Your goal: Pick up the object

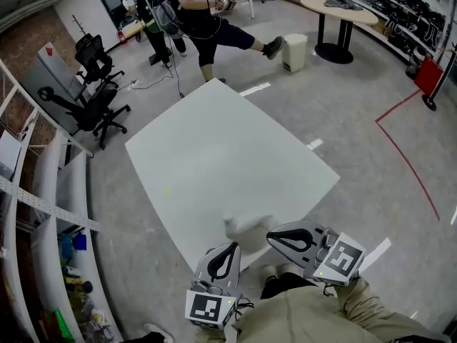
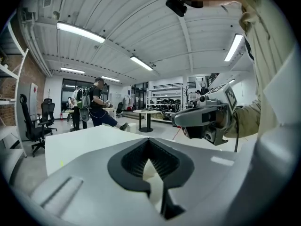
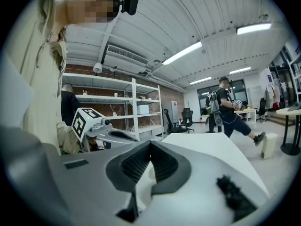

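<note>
Just ahead of jaws, white object (image 1: 247, 227)

A pale smear (image 1: 246, 227) near the table (image 1: 214, 141) edge — too blurred to identify.

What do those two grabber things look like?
The left gripper and right gripper have smooth grey shells with black ribbed pads. Each carries a white cube printed with black square markers. The person's sleeve is khaki.
</note>
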Demonstrator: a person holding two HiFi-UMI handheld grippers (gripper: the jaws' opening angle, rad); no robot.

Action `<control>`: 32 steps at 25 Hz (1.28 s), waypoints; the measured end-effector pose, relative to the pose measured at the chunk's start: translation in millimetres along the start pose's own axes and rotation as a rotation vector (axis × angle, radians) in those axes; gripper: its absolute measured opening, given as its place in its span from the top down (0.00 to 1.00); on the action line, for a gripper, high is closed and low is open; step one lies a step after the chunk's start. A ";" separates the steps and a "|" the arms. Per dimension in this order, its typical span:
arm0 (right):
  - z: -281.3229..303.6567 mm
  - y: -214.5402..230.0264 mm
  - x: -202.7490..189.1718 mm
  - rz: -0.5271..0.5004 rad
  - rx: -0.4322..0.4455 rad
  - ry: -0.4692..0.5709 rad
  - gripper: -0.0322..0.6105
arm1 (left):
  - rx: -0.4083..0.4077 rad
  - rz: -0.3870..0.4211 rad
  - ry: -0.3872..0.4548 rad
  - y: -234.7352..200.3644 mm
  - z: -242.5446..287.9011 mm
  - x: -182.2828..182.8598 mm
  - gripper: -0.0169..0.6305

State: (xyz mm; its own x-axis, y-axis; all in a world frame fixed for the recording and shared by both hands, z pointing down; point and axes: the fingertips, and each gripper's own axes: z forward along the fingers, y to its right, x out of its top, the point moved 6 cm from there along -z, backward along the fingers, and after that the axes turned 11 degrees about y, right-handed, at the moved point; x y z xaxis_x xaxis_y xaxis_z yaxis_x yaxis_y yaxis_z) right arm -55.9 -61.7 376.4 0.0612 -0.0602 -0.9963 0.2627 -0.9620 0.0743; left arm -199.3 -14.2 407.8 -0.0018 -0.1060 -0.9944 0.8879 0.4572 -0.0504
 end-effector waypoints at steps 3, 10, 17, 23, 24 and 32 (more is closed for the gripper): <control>-0.3 10.4 0.9 0.006 -0.007 -0.005 0.95 | 0.004 0.016 -0.004 -2.7 11.8 -4.5 0.97; 3.4 33.0 -7.8 0.035 0.002 -0.045 0.95 | -0.022 0.165 -0.126 -0.7 49.5 -30.8 0.96; 5.3 59.3 -24.9 0.105 0.023 -0.058 0.95 | 0.005 0.410 -0.393 -4.8 90.6 -64.5 0.71; 8.3 71.1 -38.7 0.147 0.023 -0.046 0.95 | -0.036 0.625 -0.512 -4.3 114.7 -72.1 0.59; 8.5 72.5 -41.1 0.154 0.022 -0.045 0.95 | -0.047 0.643 -0.528 -4.4 117.3 -70.9 0.59; 9.7 81.9 -49.9 0.186 0.018 -0.046 0.95 | -0.121 0.572 -0.714 -10.3 113.5 -81.8 0.53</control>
State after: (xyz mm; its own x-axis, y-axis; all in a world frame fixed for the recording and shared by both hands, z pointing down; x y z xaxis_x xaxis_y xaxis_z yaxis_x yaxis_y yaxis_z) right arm -46.8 -140.1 431.8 0.0629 -0.2494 -0.9664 0.2336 -0.9377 0.2572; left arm -156.1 -110.4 500.2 0.7427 -0.3366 -0.5788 0.6116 0.6929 0.3818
